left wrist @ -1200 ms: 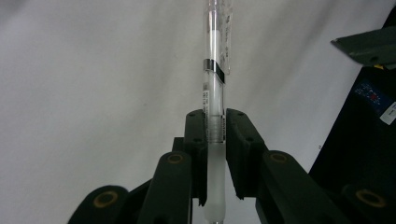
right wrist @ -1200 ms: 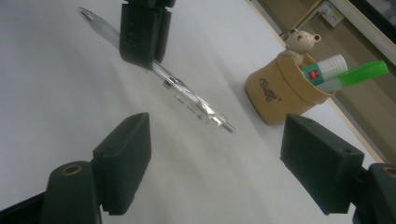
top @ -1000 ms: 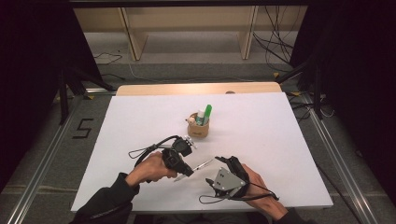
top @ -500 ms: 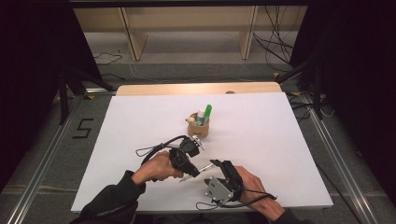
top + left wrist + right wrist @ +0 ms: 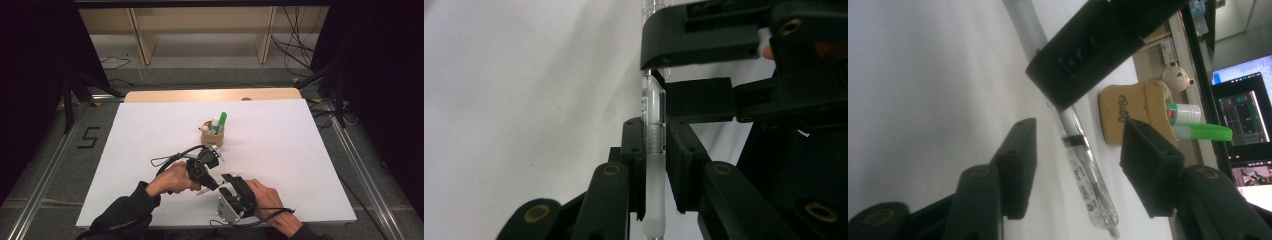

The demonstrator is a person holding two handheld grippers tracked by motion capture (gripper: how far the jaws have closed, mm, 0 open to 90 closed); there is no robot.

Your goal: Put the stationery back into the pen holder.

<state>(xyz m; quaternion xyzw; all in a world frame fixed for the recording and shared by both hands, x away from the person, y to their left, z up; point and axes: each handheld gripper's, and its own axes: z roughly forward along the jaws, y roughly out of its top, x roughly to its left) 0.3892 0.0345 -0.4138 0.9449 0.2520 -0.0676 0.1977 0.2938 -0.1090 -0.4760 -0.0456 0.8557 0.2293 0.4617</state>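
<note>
The clear pen (image 5: 654, 150) sat clamped between the jaws of the left gripper (image 5: 655, 150), its frosted end toward that gripper's body and its clear barrel running on past the jaw tips. The right gripper (image 5: 1075, 150) stood with its jaws spread wide, one on each side of the pen's barrel and neither touching it. Beyond the right gripper's jaws stood a tan holder (image 5: 1128, 117) with a green marker (image 5: 1200, 132), on the white table (image 5: 300, 150).
</note>
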